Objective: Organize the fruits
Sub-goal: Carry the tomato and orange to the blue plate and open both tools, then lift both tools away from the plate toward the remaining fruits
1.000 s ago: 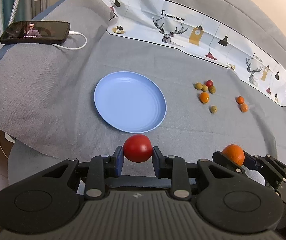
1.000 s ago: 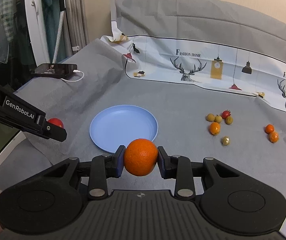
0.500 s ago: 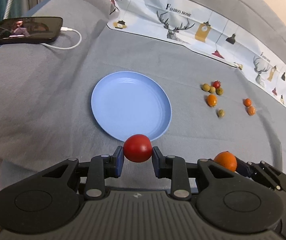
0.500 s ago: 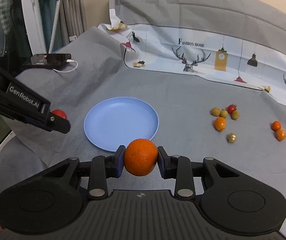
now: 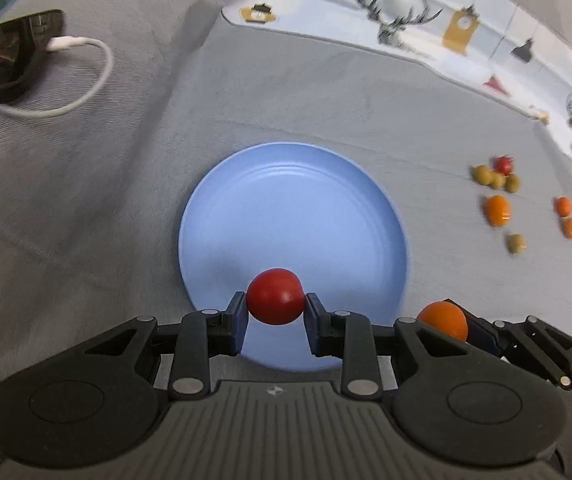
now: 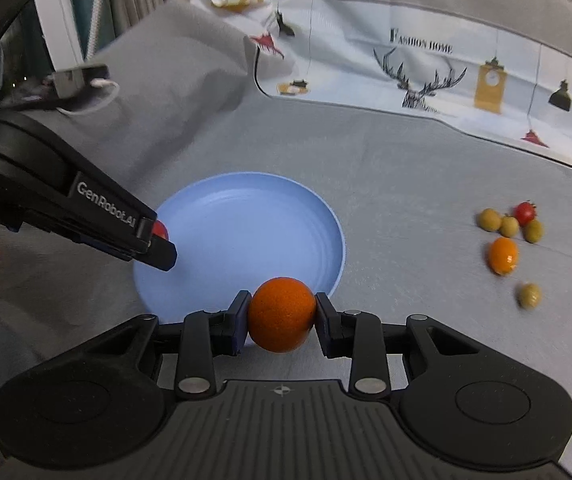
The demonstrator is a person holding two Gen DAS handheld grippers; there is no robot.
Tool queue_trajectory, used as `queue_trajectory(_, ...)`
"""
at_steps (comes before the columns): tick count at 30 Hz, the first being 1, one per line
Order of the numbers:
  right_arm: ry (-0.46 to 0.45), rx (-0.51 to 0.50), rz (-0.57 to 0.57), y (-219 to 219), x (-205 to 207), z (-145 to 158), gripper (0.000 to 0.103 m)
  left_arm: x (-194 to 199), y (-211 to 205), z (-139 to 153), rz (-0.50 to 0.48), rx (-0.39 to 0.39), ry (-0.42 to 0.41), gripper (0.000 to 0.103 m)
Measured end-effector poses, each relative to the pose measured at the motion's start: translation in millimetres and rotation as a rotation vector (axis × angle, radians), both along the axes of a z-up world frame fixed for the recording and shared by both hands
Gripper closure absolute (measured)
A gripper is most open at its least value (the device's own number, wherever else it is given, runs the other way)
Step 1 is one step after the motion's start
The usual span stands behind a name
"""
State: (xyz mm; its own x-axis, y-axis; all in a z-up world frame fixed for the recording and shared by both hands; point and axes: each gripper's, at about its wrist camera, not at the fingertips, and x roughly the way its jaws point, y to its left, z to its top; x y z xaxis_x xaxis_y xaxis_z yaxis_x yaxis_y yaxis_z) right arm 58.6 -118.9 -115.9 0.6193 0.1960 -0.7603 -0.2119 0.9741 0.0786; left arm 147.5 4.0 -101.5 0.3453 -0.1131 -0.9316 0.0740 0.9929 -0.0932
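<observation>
Grey cloth under a blue plate.
Left gripper pinches a red tomato over the near rim; right gripper pinches a round orange beside it.

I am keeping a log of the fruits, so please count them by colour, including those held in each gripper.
Red: 2, the tomato in the left gripper and a cherry tomato
Orange: 4, the orange in the right gripper and three small orange fruits
Green: 4, the small green fruits
Total: 10
</observation>
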Motion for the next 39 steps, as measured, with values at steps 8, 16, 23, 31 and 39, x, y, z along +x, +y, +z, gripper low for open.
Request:
queue_trajectory(8, 0.044, -0.029, 0.039, 15.4, 47.1, -30.3, 0.066, 33.8, -1.1, -29.5, -0.005, 0.060, 0.023, 0.043)
queue_trajectory(16, -0.040, -0.097, 0.022, 7.6, 35.3, -3.5, 0.009, 9.1, 4.3, 3.8, -0.017, 0.076, -0.077, 0.000)
queue_trajectory(23, 0.035, -0.063, 0.014, -0.3, -36.1, 17.6, 0.004, -64.6, 10.1, 30.5, 0.012, 0.094, -0.096, 0.000)
queue_trajectory(31, -0.115, -0.082, -0.006, -3.0, -99.5, 61.8, 0.001, -133.0, 25.3, 60.5, 0.055, 0.098, -0.157, 0.000)
queue_trajectory(39, -0.219, -0.072, -0.043, -11.6, -141.1, 86.6, 0.001, -169.4, 23.9, 85.8, 0.057, 0.080, -0.228, 0.000)
